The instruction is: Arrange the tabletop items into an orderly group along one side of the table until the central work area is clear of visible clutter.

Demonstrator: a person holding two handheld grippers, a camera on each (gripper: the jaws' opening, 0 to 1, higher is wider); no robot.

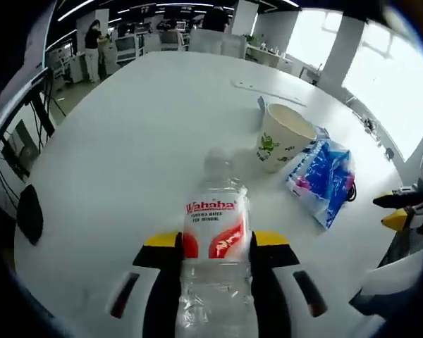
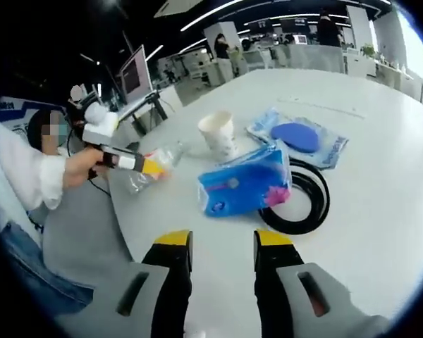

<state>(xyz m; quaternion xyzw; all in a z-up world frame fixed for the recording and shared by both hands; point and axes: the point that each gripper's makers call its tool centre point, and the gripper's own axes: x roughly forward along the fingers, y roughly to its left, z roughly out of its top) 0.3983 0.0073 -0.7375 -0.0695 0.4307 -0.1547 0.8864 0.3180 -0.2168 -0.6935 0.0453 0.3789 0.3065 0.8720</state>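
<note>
A clear Wahaha water bottle [image 1: 215,260] with a red and white label lies between my left gripper's [image 1: 217,243] jaws, which are shut on its sides. In the right gripper view a hand holds that left gripper [image 2: 155,167] with the bottle [image 2: 172,155] over the table's near-left edge. My right gripper [image 2: 224,243] is open with nothing between its jaws, and it shows at the right edge [image 1: 388,211] of the left gripper view. A white paper cup [image 1: 282,137] [image 2: 218,134] stands upright. Beside it lies a blue packet [image 1: 323,176] [image 2: 243,184].
A black cable loop [image 2: 307,197] lies partly under the blue packet. Behind it rests a clear bag with a blue pad [image 2: 299,137]. A thin flat strip [image 1: 268,91] lies farther out on the white table [image 1: 148,141]. A monitor [image 2: 135,70] stands off the table's edge.
</note>
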